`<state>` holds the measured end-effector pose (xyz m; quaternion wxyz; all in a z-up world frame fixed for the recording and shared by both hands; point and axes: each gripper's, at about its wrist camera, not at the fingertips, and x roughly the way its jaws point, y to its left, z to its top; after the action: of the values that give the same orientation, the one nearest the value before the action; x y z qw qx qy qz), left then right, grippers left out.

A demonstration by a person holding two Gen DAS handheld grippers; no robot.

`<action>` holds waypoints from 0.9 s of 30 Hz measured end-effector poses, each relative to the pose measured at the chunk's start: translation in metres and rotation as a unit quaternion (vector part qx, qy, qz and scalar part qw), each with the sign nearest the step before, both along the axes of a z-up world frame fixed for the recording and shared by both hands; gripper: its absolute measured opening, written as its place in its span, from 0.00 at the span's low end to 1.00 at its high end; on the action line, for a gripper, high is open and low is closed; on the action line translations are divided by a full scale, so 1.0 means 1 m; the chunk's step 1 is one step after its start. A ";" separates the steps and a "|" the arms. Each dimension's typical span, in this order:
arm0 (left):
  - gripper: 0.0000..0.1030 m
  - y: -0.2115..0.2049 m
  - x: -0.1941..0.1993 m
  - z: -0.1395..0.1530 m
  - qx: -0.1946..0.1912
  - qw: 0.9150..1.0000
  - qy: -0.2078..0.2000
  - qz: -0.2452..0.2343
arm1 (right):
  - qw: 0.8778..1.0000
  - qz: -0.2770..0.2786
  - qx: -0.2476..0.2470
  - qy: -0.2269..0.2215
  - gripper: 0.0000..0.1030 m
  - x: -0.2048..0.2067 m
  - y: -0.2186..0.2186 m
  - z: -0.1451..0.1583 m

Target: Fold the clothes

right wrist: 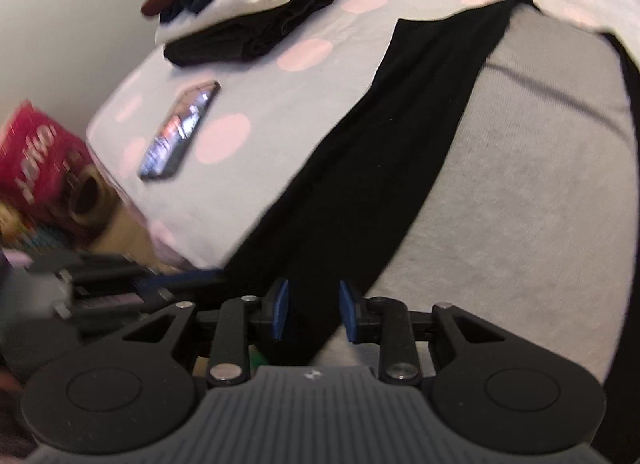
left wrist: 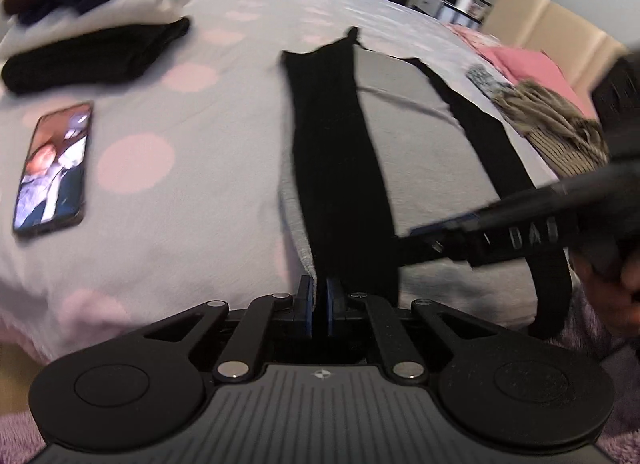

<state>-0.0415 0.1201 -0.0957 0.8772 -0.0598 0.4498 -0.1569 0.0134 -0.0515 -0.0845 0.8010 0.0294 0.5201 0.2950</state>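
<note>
Left claw [left wrist: 319, 306] has its blue pads pressed together on the near edge of the garment [left wrist: 420, 152], at the foot of its left black panel. Right claw [right wrist: 313, 311] stands with pads apart, straddling the same black panel [right wrist: 360, 192] without pinching it; in the left view it reaches in from the right, blurred.

Spread flat on the bed [left wrist: 168, 192], the garment is a soft grey knit with two long black strips running away from the cameras and narrowing at the far end. Bedding is pale lilac with large faded pink dots, smooth and slightly puffed. A phone [left wrist: 52, 166] lies screen-up left of the garment, well apart. Beyond it sits a stack of folded clothes [left wrist: 100, 4]: black at the bottom, then white, navy and maroon. On the right lie a crumpled brown-striped piece [left wrist: 556, 128] and pink fabric [left wrist: 528, 64], beside a padded cream headboard [left wrist: 552, 24]. A red printed box [right wrist: 36, 152] stands off the bed's corner.
</note>
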 end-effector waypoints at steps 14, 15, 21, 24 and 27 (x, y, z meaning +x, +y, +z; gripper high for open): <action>0.04 -0.030 -0.003 0.005 0.005 0.997 -0.016 -0.072 | 0.999 0.021 -0.018 0.017 0.33 0.006 0.030 -0.002; 0.04 -0.030 -0.004 0.005 0.005 0.997 -0.016 -0.074 | 0.999 0.019 -0.021 0.019 0.31 0.007 0.030 -0.004; 0.14 -0.025 -0.002 0.013 -0.007 0.997 -0.007 -0.083 | 0.999 0.013 -0.022 0.021 0.10 0.009 0.025 -0.007; 0.41 -0.011 0.007 0.026 -0.018 0.996 0.006 -0.081 | 1.000 0.005 -0.020 0.024 0.10 0.011 0.020 -0.008; 0.49 0.000 0.019 0.032 -0.002 0.994 0.024 -0.103 | 1.000 -0.001 -0.015 0.028 0.10 0.012 0.016 -0.009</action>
<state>-0.0227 0.1204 -0.0639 0.8455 -0.0188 0.4738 -0.2456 0.0254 -0.0358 -0.0934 0.7870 0.0266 0.5464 0.2852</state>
